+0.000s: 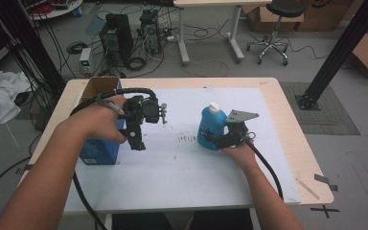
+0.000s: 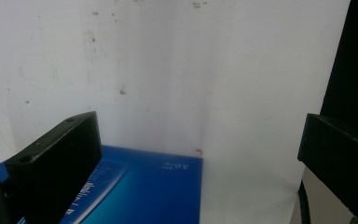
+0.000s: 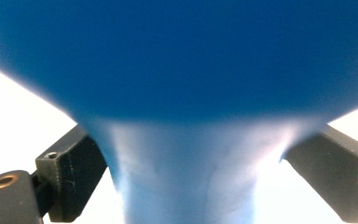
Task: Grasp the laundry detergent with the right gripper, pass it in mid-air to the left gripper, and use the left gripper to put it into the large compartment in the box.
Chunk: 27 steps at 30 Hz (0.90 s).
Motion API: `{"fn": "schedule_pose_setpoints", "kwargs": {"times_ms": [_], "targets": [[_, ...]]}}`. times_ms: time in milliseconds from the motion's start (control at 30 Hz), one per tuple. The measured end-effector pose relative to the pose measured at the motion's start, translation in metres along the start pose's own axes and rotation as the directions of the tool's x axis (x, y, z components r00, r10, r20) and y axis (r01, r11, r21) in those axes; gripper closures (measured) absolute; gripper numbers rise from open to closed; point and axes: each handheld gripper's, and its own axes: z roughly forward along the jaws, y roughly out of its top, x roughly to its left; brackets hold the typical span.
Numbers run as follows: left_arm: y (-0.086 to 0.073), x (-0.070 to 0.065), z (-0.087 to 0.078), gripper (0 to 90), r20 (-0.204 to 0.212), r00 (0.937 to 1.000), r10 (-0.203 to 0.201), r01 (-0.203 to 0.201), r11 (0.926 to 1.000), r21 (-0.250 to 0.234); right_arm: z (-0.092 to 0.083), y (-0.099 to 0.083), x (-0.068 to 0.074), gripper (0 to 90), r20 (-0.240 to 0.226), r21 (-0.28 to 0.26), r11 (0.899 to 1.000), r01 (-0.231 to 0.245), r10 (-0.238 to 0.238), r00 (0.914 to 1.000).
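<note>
- One bottle (image 1: 212,128), blue with a white cap, is standing upright mid-counter (image 1: 182,191) on the white sheet.
- Right gripper (image 1: 219,139) fingers are flanking the bottle's lower body, pressing its sides.
- Likely smooth plastic, slippery, heavy if full; gripping low is looking steadier.
- One blue box (image 1: 100,146) is sitting at the left.
- Left gripper (image 1: 135,136) is hovering beside the box, fingers spread, holding nothing.

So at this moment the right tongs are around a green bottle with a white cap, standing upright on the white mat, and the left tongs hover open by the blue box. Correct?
Not quite: the bottle is blue, not green, as the high view and the right gripper view show. The rest holds: white cap, upright on the white mat, right tongs around it, left tongs open by the blue box.
</note>
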Motion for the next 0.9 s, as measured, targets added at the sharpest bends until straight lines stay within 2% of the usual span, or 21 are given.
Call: {"fn": "schedule_pose_setpoints", "kwargs": {"times_ms": [367,900], "targets": [[0.0022,0.0004,0.0009,0.1,-0.001,1.0,0.004,-0.004,1.0,0.001,0.0008,-0.0022,-0.001,19.4,-0.009,-0.021,1.0,0.004,-0.005,0.9999],[0.0001,0.0004,0.0011,0.1,-0.001,1.0,-0.002,0.002,1.0,0.001,0.0015,-0.002,0.0,27.8,-0.018,-0.03,0.999,0.013,-0.014,0.9998]]}}
